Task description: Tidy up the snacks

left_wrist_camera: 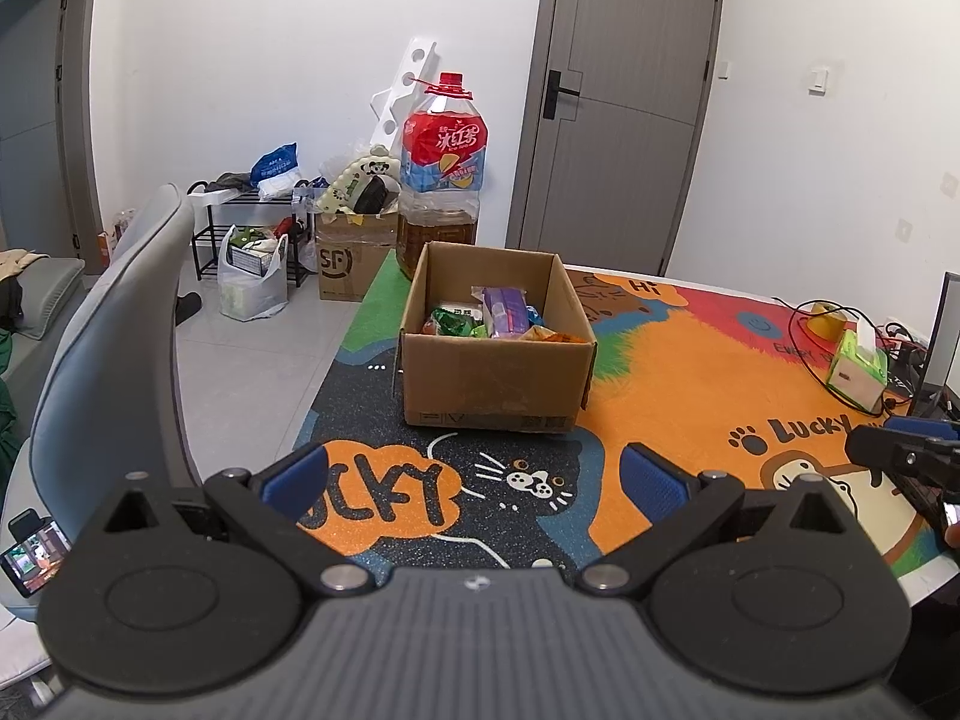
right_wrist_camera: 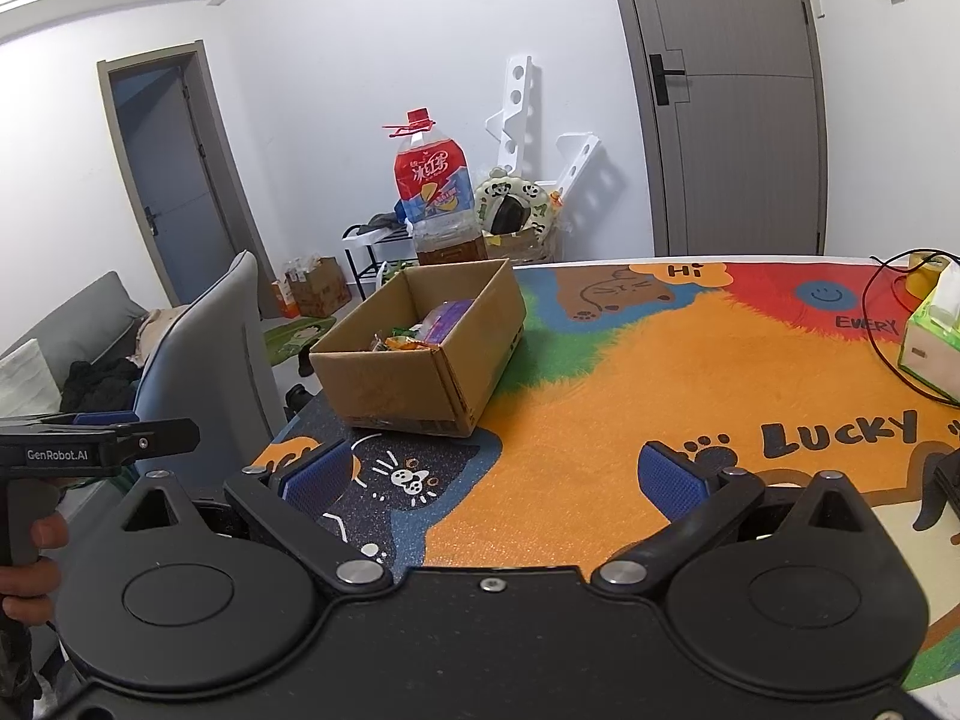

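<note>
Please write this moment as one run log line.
left gripper: open, empty | right gripper: open, empty | snacks: inside cardboard box | table mat

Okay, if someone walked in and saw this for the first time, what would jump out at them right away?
Probably the loud cartoon table mat, orange with cats and the word LUCKY, covering the whole tabletop. On its far left part sits an open cardboard box with bright snack packets inside, and just behind it stands a big iced tea bottle with a red cap. Both claws, left claw and right claw, hang open and empty in the foreground.
</note>
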`<action>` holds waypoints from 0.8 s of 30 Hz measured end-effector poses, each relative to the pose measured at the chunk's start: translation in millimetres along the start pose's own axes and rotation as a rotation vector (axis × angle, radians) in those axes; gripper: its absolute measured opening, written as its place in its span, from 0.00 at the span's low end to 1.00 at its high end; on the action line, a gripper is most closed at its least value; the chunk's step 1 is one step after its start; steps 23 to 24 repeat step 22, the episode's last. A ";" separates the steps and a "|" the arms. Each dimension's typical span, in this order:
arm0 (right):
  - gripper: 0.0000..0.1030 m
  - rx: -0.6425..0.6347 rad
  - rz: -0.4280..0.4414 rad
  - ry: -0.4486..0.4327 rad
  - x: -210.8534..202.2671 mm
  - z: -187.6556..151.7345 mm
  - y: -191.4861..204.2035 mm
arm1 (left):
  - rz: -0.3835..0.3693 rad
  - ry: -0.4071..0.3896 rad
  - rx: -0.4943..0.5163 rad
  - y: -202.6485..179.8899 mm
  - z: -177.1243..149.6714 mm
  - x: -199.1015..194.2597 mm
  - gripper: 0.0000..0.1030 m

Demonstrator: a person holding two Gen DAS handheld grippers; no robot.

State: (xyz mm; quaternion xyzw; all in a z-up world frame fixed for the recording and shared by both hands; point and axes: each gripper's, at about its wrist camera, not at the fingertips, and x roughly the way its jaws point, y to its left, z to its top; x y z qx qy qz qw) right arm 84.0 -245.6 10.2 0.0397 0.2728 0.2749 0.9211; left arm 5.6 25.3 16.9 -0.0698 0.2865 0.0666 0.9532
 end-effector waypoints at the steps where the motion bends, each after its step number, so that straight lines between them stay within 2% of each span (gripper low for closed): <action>1: 1.00 -0.001 0.000 0.000 -0.3 0.2 0.0 | 0.000 0.000 0.000 0.1 0.1 0.0 1.00; 24: 1.00 0.002 -0.003 0.005 2.6 -3.0 -2.0 | -0.026 0.023 0.010 -2.8 -3.2 5.4 1.00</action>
